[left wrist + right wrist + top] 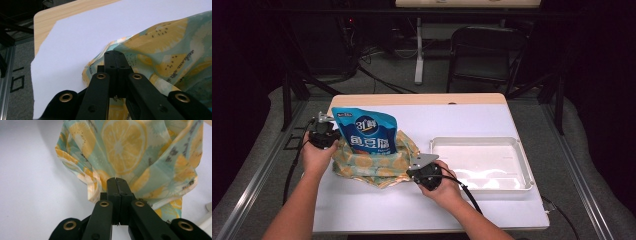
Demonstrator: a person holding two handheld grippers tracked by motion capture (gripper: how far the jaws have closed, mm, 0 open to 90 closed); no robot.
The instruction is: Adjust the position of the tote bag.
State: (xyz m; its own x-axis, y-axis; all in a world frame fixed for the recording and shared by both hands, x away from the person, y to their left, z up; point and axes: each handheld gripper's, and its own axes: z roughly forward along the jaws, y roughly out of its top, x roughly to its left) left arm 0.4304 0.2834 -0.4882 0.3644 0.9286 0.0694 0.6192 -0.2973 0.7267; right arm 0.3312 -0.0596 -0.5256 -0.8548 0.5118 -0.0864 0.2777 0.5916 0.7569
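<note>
Left claw: jaws fully closed, pads pinching the edge of the fabric bag at the lower centre of the left gripper view. Right claw: jaws likewise pressed together, clamped on a gathered fold of the same fabric at the centre of the right gripper view. In the high view the left claw sits at the bag's left edge and the right claw at its lower right corner.

The fabric bag lies left of centre in the high view, on the white sheet covering the table. It is thin woven cloth, pale green with yellow citrus slices, soft and heavily creased — it will sag and bunch wherever it is unsupported. A hemmed edge shows near each claw; the hem is judged the firmest place to grip, since single-layer cloth may slip out of the pads.

Standing in the bag is a blue pouch — glossy printed film, upright, its top well above the cloth. It is probably slippery, and it looks light to moderate in weight. Its base is hidden, so stability cannot be confirmed; uneven lifting of the two grips could tip it.

At the right of the high view, apart from the bag, rests a white tray — rigid, shallow, with rounded corners.
</note>
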